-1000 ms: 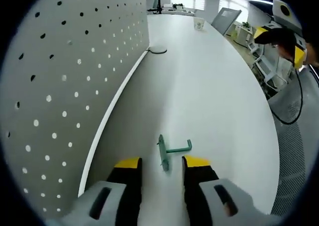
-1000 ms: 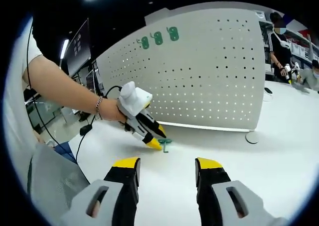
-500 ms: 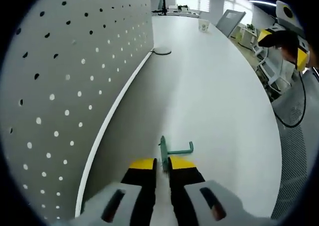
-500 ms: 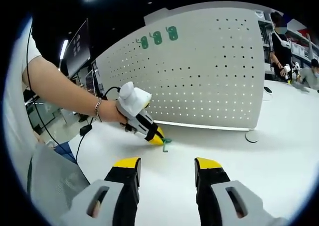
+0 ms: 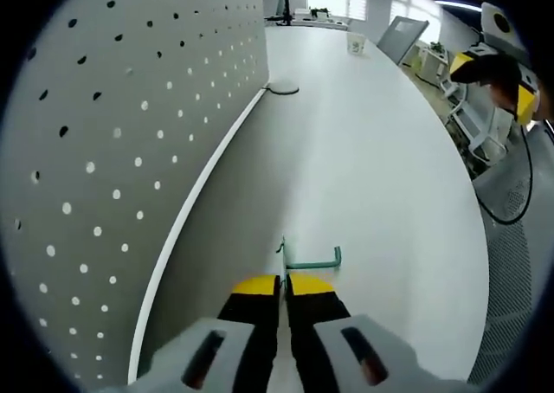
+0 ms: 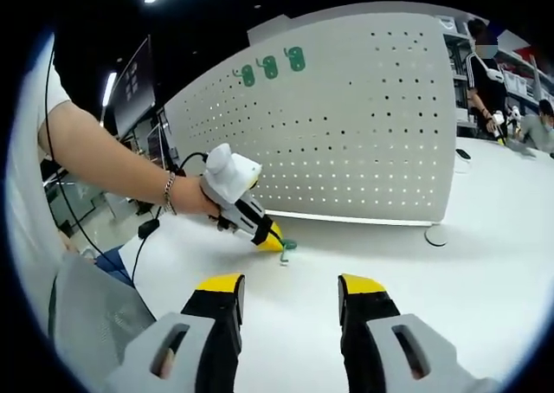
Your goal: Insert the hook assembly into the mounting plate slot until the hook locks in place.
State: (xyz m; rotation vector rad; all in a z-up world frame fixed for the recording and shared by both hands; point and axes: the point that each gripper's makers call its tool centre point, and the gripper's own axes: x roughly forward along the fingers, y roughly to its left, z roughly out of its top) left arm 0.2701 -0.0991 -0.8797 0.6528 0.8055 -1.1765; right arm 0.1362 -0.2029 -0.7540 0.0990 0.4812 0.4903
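Since a second ago the left gripper [image 5: 282,282] has closed its jaws onto the green hook assembly [image 5: 310,260], which lies on the white worktop [image 5: 372,151] beside the pegboard [image 5: 112,133]. At six o'clock in its own view, the right gripper [image 6: 286,282] hangs with jaws wide apart, holding nothing.

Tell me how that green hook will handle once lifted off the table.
The green hook looks thin and rigid, so it probably stays stiff. It seems small and light. The left gripper pinches only its narrow plate end, so the long arm may swivel in the grip; its bent shape makes rolling unlikely.
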